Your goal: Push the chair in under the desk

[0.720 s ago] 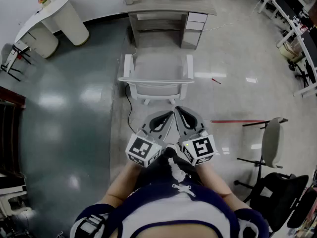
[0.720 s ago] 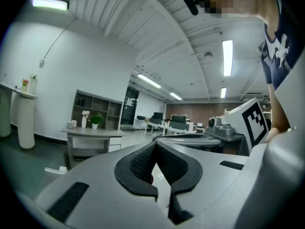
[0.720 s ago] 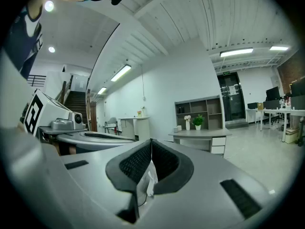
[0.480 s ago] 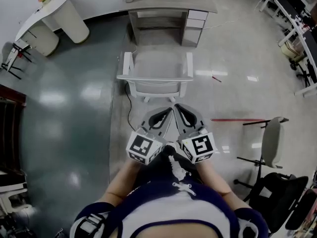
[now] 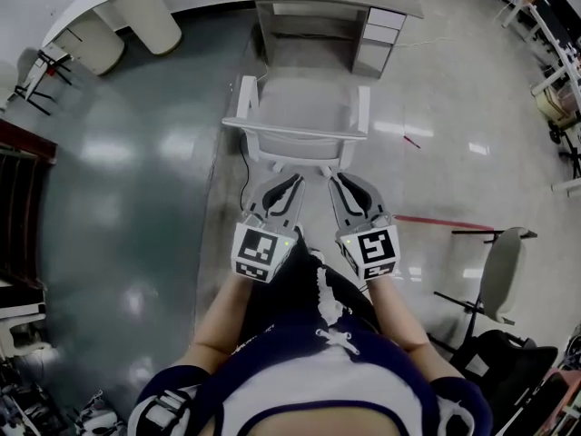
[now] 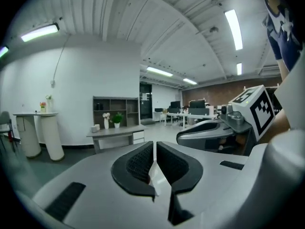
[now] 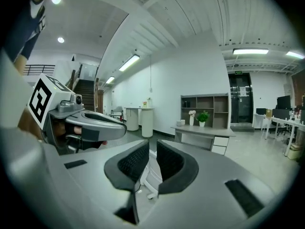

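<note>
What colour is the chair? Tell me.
The chair is white; the head view shows it best.

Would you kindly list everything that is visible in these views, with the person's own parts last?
Chair: one, white, before the desk, back toward the person.
Desk: one, grey, with drawers, by the far wall.
Shelf unit: one, grey, behind the desk.
Flower vase: one, white, on the desk.
Potted plant: one, green, beside the vase.
Rounded counter: one, white, far left.
Second chair: one, pale back on black frame, at the right.
Floor tape: two pieces, red, right of the chair.
Cable: one, dark, on the floor left of the chair.
Left tool: one, grey, shut, empty, pointing at the chair.
Right tool: one, grey, shut, empty, beside the left tool.
</note>
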`<state>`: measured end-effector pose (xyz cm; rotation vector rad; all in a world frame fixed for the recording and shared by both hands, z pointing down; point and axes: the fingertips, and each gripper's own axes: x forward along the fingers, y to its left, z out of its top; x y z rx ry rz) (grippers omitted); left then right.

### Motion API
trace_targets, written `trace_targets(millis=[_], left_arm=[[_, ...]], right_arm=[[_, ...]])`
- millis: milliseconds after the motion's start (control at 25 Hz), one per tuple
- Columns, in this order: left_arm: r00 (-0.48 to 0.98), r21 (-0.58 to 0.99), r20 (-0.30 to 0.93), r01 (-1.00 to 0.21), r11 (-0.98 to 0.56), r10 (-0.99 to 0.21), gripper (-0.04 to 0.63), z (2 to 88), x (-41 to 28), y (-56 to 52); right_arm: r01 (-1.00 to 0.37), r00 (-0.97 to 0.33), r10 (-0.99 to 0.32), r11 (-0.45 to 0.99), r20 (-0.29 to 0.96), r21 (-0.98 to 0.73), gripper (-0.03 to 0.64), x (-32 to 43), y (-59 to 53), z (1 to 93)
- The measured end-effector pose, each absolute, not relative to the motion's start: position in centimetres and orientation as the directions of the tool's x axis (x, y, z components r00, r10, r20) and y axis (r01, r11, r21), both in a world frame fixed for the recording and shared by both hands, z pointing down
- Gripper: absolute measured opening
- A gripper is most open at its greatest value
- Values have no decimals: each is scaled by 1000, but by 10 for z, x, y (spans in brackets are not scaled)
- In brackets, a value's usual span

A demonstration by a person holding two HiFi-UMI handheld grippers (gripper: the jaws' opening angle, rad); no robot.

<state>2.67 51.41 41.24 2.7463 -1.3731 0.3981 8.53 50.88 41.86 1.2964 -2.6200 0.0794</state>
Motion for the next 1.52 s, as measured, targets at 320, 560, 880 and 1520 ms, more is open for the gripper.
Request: trace_targets(millis=[320, 560, 880, 1520], left_arm=[[571, -116, 345, -762, -637, -745, 122, 441, 18, 483], [545, -211, 448, -706, -676, -709, 166, 471, 14, 456], [448, -401, 614, -532, -746, -650, 232, 515, -1, 404], [266, -377, 859, -251, -891, -438, 275, 618, -53, 333]], right_arm=[[-704, -633, -683, 704, 363, 98, 16, 70, 484, 458], [-638, -621, -639, 748, 453, 181, 98, 58, 459, 479], [-555, -588, -603, 786, 539, 273, 127, 45, 412, 500], [-337, -457, -434, 892, 776, 301, 167, 17, 343, 606]])
